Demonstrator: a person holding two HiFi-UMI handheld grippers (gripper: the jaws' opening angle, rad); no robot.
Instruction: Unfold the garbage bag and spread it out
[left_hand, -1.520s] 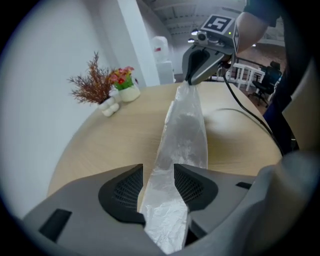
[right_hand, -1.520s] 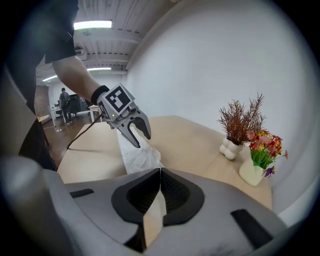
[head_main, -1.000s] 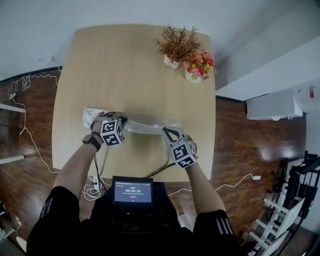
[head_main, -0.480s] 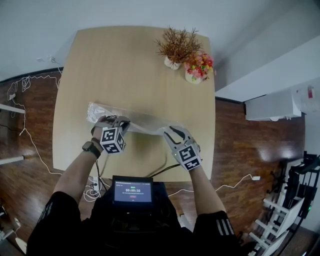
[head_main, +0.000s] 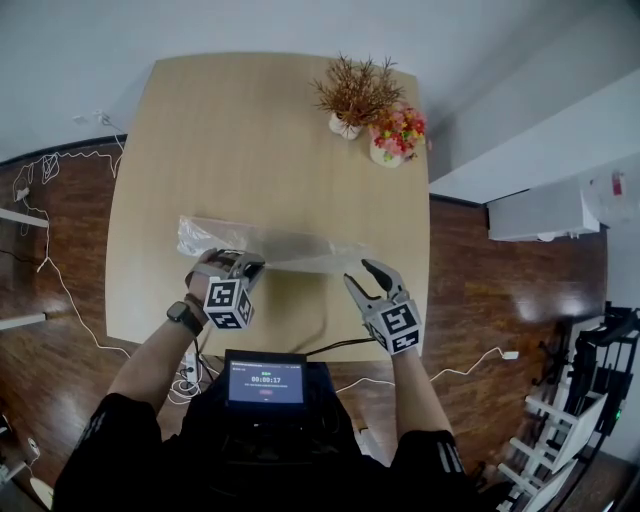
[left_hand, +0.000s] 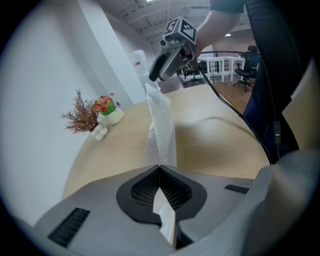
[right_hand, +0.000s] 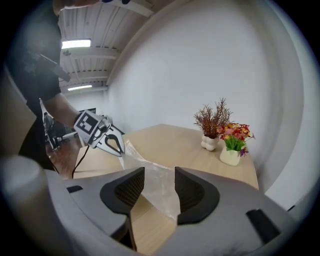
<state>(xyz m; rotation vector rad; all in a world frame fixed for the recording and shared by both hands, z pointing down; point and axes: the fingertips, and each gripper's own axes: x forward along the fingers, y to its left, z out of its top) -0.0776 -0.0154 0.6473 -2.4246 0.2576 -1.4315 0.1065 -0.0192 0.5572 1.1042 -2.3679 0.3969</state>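
- The left gripper had its jaws shut tight on the garbage bag. A sliver of clear film was pinched between the pads and poked out behind them.
- In the head view the left gripper pointed down and to the right, at the near edge of the garbage bag.
- The right gripper had just been opening its jaws, and they stood wide apart. The end of the garbage bag showed in the gap between the pads, but neither pad pressed on it.
- In the head view the right gripper sat just beside the bag's right end, tips pointing far and left.
- The bag was a long, narrow band of clear plastic, not spread out. It ran left to right across the middle of the table. Its left end lay crumpled on the wood, left of the left gripper.
- From the left gripper's side the band ran away from the shut jaws towards the right gripper.
- A wristwatch sat on the left wrist.
- A dark cable crossed the table's near edge.
- At the far right corner stood a dried plant in a white pot, with a flower pot just beside it.
- A screen glowed at the near edge, by the person's body.
- Dark wooden floor surrounded the table.
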